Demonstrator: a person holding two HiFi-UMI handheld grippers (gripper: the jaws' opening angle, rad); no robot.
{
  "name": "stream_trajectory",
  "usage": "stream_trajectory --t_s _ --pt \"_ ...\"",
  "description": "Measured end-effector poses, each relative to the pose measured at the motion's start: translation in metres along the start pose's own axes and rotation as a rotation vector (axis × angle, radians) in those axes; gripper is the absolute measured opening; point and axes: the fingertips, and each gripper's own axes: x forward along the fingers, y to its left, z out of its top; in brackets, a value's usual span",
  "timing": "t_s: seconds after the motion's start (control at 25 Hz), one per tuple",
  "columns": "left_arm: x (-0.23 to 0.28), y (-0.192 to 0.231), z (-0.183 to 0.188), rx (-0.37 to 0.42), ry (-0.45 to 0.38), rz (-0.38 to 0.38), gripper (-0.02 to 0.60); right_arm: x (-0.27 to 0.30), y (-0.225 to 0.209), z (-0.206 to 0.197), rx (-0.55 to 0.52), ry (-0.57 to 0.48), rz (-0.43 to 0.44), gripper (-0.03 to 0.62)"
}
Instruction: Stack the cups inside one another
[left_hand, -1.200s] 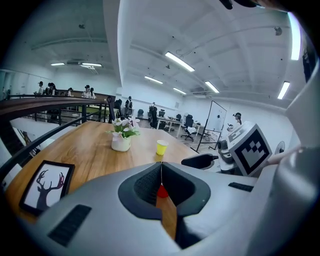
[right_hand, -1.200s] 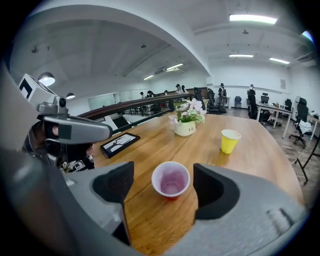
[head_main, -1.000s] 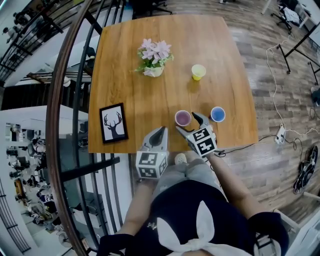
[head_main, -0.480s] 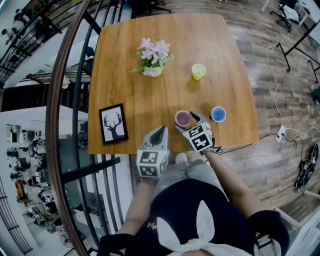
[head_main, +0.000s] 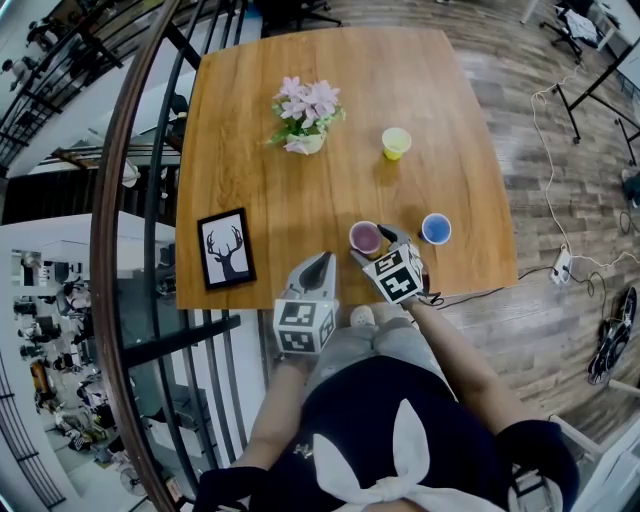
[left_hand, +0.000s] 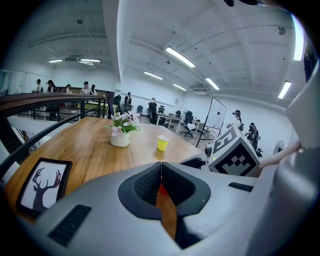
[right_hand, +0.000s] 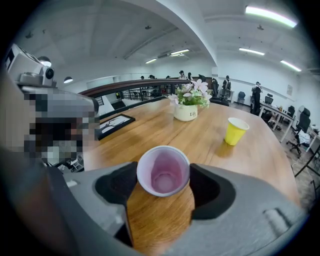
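Note:
Three cups stand on the wooden table (head_main: 300, 190): a purple cup (head_main: 365, 238) near the front edge, a blue cup (head_main: 435, 229) to its right, and a yellow cup (head_main: 396, 143) further back. My right gripper (head_main: 371, 245) straddles the purple cup (right_hand: 163, 171), one jaw on each side. Its jaws are closing and stand right at the cup's rim, which shows no squeeze. The yellow cup (right_hand: 235, 130) stands beyond it. My left gripper (head_main: 320, 264) hovers at the table's front edge, shut and empty, with its jaws meeting (left_hand: 161, 172).
A white pot of pink flowers (head_main: 307, 110) stands at the back left. A framed deer picture (head_main: 226, 246) lies at the front left. A dark railing (head_main: 150, 230) runs along the table's left side. The person's lap (head_main: 385, 350) is just below the front edge.
My right gripper has slid forward and down, so its jaws now flank the purple cup, and they have narrowed. The left gripper and the cups have stayed put.

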Motion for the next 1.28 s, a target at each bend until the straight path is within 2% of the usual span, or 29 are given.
stream_trajectory --t_s 0.48,0.92,1.28 --pt "0.000 0.001 -0.001 -0.005 -0.004 0.001 0.018 -0.020 0.002 0.023 0.003 -0.062 0.005 0.322" --pt "-0.004 -0.007 0.011 -0.012 -0.031 0.018 0.018 -0.088 -0.003 0.074 -0.008 -0.216 -0.008 0.322" --pt "0.001 -0.020 0.029 -0.023 -0.047 0.058 0.018 -0.143 -0.020 0.111 -0.045 -0.320 0.016 0.322"
